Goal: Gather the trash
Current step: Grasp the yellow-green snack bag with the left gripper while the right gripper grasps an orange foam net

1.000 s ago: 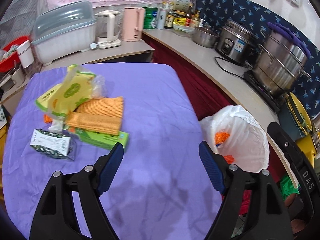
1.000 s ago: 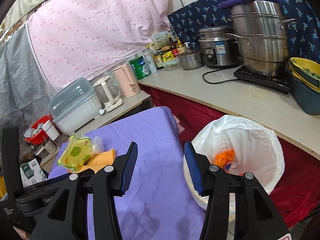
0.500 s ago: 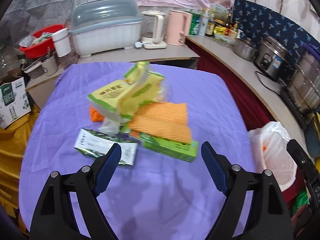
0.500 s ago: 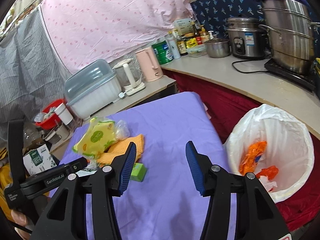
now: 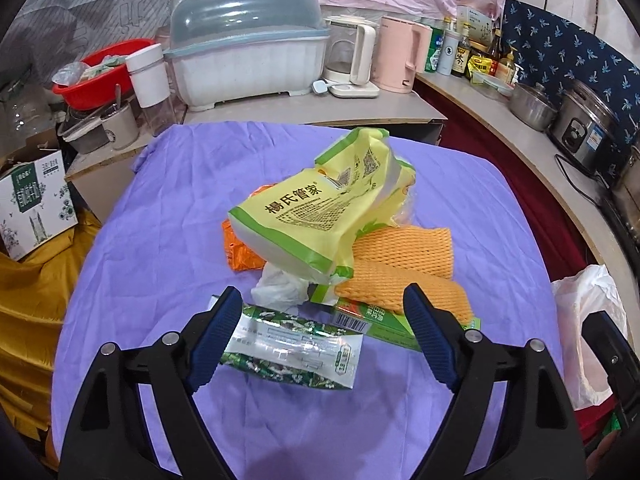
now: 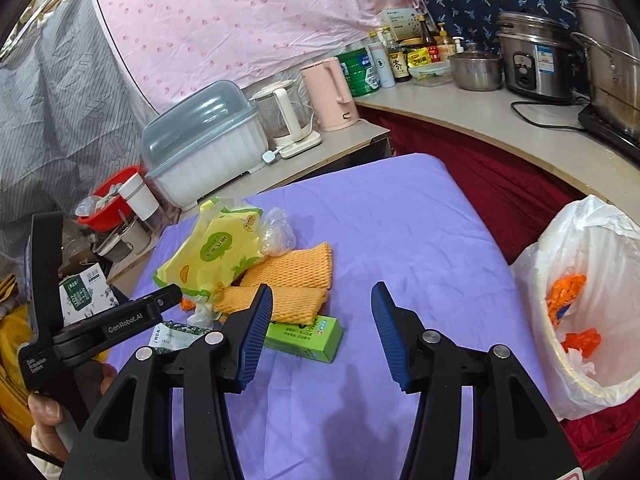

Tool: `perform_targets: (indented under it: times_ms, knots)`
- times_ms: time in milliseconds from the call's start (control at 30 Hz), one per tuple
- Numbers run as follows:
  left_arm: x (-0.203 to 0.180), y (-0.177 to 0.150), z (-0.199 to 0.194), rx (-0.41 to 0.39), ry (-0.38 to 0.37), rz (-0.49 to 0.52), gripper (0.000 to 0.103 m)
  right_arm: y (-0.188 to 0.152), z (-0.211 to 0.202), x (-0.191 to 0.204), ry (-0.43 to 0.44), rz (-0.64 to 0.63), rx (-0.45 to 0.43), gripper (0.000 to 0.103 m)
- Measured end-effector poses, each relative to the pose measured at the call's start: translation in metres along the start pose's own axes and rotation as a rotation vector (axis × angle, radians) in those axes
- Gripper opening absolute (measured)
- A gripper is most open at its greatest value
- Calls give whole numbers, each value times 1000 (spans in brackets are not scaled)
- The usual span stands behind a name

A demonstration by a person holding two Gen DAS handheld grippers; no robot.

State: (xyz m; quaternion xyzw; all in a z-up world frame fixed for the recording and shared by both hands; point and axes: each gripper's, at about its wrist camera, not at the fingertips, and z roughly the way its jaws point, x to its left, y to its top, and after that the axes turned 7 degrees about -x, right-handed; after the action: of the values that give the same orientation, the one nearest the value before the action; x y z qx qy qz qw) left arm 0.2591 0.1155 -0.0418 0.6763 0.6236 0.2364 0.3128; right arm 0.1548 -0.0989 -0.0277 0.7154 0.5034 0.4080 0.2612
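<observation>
A pile of trash lies on the purple tablecloth (image 5: 160, 280): a yellow-green bag (image 5: 320, 216), two orange foam nets (image 5: 404, 248), a green box (image 5: 376, 324), an orange wrapper (image 5: 240, 252), crumpled white plastic (image 5: 280, 284) and a green-white foil packet (image 5: 292, 348). My left gripper (image 5: 322, 292) hovers open over the near edge of the pile; the foil packet shows between its fingers, ungripped. My right gripper (image 6: 322, 292) stands open and empty, right of the green box (image 6: 308, 336). The bin with its white bag (image 6: 580, 300) holds orange scraps, off the table's right edge.
A covered dish rack (image 5: 244, 48), a glass kettle (image 5: 352, 64) and a pink kettle (image 5: 400, 56) stand on the counter behind the table. Pots and a rice cooker (image 6: 536, 60) line the right counter. A cardboard box (image 5: 36, 204) and a red basin (image 5: 100, 68) are at left.
Both views have swung left, from the bin toward the trash pile. The left gripper has come down close to the pile, and the foil packet now sits between its fingers.
</observation>
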Motion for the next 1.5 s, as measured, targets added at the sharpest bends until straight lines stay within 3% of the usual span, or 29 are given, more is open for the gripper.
perform_targets:
  times_ms: [233, 333, 433, 567, 700, 1133, 1367, 1500]
  knots:
    - [0, 2, 30, 26, -26, -30, 78, -2, 30, 4, 12, 1, 33, 50]
    - [3, 6, 41, 31, -26, -52, 73, -3, 44, 7, 18, -2, 48, 50]
    - [5, 9, 51, 50, -25, -63, 60, -5, 56, 9, 22, -4, 63, 50]
    - [9, 9, 58, 76, -41, -84, 27, -9, 72, 10, 27, -5, 84, 50]
    - [14, 7, 55, 71, -40, -104, 15, -14, 85, 13, 32, 0, 108, 50]
    - [24, -6, 42, 89, -45, -144, 13, -29, 131, 19, 40, -19, 194, 49]
    - [20, -18, 37, 96, -38, -137, 13, -37, 135, 22, 37, -38, 205, 40]
    - [18, -20, 33, 94, -41, -135, 12, -39, 129, 26, 26, -69, 193, 27]
